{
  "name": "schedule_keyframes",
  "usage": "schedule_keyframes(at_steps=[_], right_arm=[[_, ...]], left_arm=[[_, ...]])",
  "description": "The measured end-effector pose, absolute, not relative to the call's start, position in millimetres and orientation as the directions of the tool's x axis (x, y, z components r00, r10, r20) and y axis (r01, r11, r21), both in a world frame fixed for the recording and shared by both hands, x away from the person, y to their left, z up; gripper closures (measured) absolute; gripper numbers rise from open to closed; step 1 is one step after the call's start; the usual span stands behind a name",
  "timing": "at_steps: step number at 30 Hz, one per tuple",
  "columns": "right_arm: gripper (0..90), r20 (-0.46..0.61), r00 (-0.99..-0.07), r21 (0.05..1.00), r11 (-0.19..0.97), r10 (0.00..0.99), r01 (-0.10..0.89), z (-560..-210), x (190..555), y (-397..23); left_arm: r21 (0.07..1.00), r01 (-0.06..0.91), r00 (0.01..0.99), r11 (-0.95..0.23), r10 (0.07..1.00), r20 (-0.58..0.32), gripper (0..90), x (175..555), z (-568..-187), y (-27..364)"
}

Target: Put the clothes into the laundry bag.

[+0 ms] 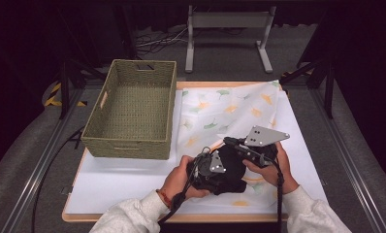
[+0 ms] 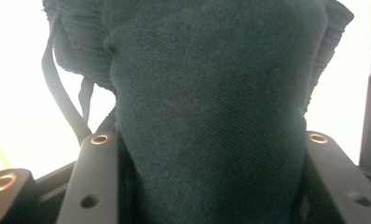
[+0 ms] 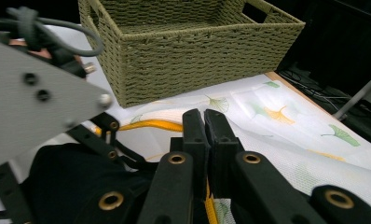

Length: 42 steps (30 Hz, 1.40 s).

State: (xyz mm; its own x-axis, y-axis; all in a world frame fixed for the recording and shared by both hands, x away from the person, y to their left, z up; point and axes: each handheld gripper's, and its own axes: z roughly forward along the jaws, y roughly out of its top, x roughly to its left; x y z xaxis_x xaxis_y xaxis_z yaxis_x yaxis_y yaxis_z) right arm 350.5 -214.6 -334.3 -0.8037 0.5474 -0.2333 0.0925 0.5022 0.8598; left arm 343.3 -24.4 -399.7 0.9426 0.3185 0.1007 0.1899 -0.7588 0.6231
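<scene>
One black knit garment (image 2: 207, 102), ribbed, bunched on leaf-print cloth (image 1: 220, 109) | left gripper (image 1: 215, 167) half-open around it | right gripper (image 3: 204, 121) closed, nothing visibly pinched | basket (image 1: 133, 109) near left, worktop (image 1: 113, 179) edge close.

I find no writing, label, brand, number or sign that I can read on anything in front of me; the white cloth (image 1: 230, 109) carries printed green and yellow ginkgo leaves, not letters.
</scene>
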Motion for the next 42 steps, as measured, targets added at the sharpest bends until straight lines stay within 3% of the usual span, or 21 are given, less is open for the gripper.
schedule_keyframes(at_steps=[5,18,27,42], right_arm=[[88.4,-0.231,-0.805,0.857,0.505,0.547,0.098,-335,351,-214],[88.4,-0.228,-0.807,0.856,0.508,0.545,0.102,-337,351,-214],[88.4,-0.225,-0.802,0.856,0.506,0.553,0.108,-337,352,-216],[88.3,-0.218,-0.799,0.858,0.500,0.561,0.116,-337,352,-217]], left_arm=[[0.633,0.222,0.925,-0.741,0.365,0.103,45.8,353,-403,-26],[0.615,0.220,0.922,-0.757,0.367,0.122,42.3,357,-411,-34],[0.631,0.211,0.928,-0.747,0.356,0.111,29.9,352,-405,-28],[0.721,0.144,0.931,-0.678,0.340,0.135,21.0,330,-378,6]])
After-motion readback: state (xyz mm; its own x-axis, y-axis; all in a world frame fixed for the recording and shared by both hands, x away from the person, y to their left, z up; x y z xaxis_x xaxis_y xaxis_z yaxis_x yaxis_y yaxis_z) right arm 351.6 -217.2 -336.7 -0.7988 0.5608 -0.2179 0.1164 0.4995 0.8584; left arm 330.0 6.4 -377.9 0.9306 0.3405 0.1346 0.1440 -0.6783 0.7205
